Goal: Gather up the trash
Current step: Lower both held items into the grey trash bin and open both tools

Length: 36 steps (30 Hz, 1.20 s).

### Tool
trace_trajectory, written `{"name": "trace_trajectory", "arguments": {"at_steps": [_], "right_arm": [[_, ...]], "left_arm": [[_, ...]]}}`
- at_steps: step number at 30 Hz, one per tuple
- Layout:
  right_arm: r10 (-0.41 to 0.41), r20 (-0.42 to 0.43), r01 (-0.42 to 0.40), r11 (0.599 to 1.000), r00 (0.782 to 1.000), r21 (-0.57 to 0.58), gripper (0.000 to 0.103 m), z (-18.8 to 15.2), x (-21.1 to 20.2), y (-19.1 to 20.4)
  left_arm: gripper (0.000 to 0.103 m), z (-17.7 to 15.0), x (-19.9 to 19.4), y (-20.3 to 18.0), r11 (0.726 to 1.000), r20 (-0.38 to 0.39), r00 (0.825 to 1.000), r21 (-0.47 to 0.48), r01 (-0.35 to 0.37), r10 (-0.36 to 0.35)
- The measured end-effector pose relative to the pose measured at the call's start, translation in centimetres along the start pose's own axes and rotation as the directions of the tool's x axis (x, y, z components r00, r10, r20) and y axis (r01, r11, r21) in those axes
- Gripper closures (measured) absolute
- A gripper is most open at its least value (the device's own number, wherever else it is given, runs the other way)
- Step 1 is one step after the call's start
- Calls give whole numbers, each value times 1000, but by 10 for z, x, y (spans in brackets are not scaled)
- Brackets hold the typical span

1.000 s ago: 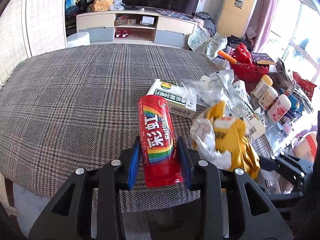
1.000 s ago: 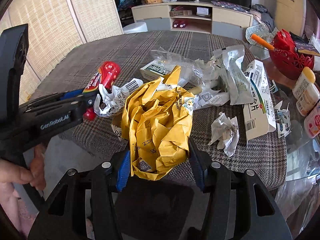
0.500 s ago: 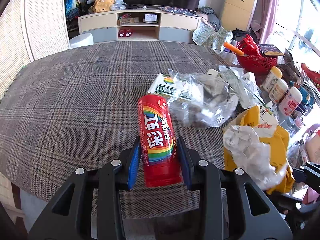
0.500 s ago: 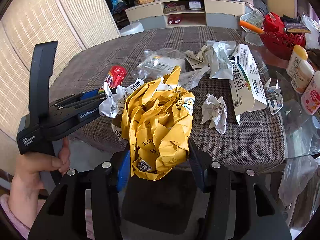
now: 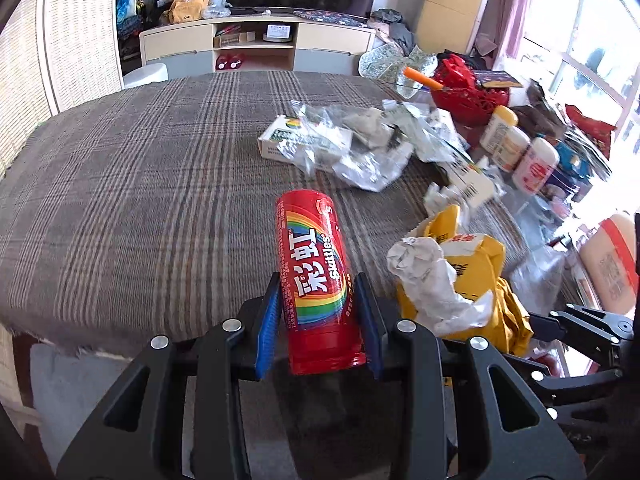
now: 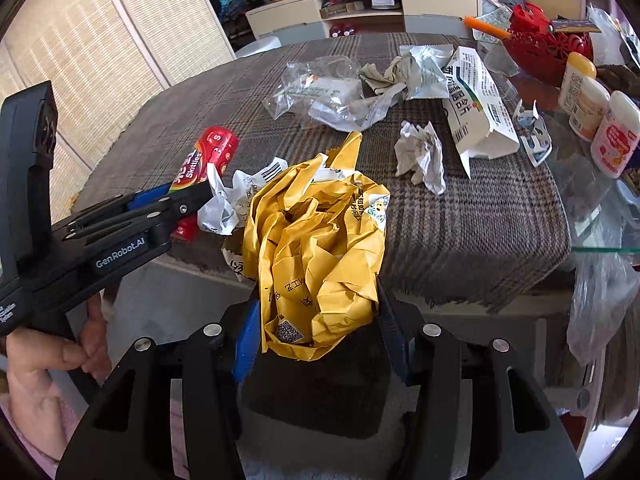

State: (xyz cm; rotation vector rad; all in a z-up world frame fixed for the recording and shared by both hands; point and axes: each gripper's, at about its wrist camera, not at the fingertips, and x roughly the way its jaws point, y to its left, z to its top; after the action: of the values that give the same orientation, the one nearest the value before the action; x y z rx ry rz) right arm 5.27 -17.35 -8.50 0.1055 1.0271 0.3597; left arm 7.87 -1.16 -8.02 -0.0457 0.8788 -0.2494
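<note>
My left gripper [image 5: 318,320] is shut on a red Skittles tube [image 5: 314,276], held above the near edge of the plaid-covered table [image 5: 132,184]. The same red tube [image 6: 204,160] shows at the left of the right wrist view, clamped in the left gripper [image 6: 188,204]. My right gripper [image 6: 316,328] is shut on a crumpled yellow paper wad [image 6: 320,256] with white paper stuck to it, just off the table's front edge. That yellow wad [image 5: 472,276] appears right of the tube in the left wrist view.
Loose trash lies on the table: a clear plastic bag over a white box [image 6: 320,92], a torn white carton [image 6: 476,104], a crumpled paper ball [image 6: 420,156]. Bottles [image 6: 592,108] and a red basket [image 6: 540,52] stand at the right. A hand [image 6: 44,360] holds the left gripper.
Both grippers have drawn back from the table toward its near edge with their loads still clamped. The table and its trash now sit farther away in both views.
</note>
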Motion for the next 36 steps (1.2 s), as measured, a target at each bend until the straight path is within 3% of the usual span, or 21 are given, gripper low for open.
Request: {"name": "trace_trajectory", "arguments": {"at_steps": [8,18,23,31,35,36], "right_arm": [[-4,-28,5,1000,1000,24,49,-54,-25,-15],[-3,-114,13,996,993,83,49,-100,9,-38],[15,-186,7,993,983,118,49,-102,44,-42],[67,-268,-15,981,961,191,48,-99,89,-46],[74,-287,-10,976,955,219,37,-100,106,-50],[75,-295,-7,974,953,224,31,-100,110,-51]], "left_arm": [[69,-73,-29,-22,997,-30,997,1,73,-73],[69,-145,12,-30,996,-180,980,-33,86,-90],[69,-163,50,-25,993,-287,952,-71,92,-108],[68,-162,82,-22,992,-349,931,-89,84,-110],[67,-163,95,-18,991,-377,919,-113,74,-112],[57,-163,96,-16,991,-381,918,-115,69,-108]]}}
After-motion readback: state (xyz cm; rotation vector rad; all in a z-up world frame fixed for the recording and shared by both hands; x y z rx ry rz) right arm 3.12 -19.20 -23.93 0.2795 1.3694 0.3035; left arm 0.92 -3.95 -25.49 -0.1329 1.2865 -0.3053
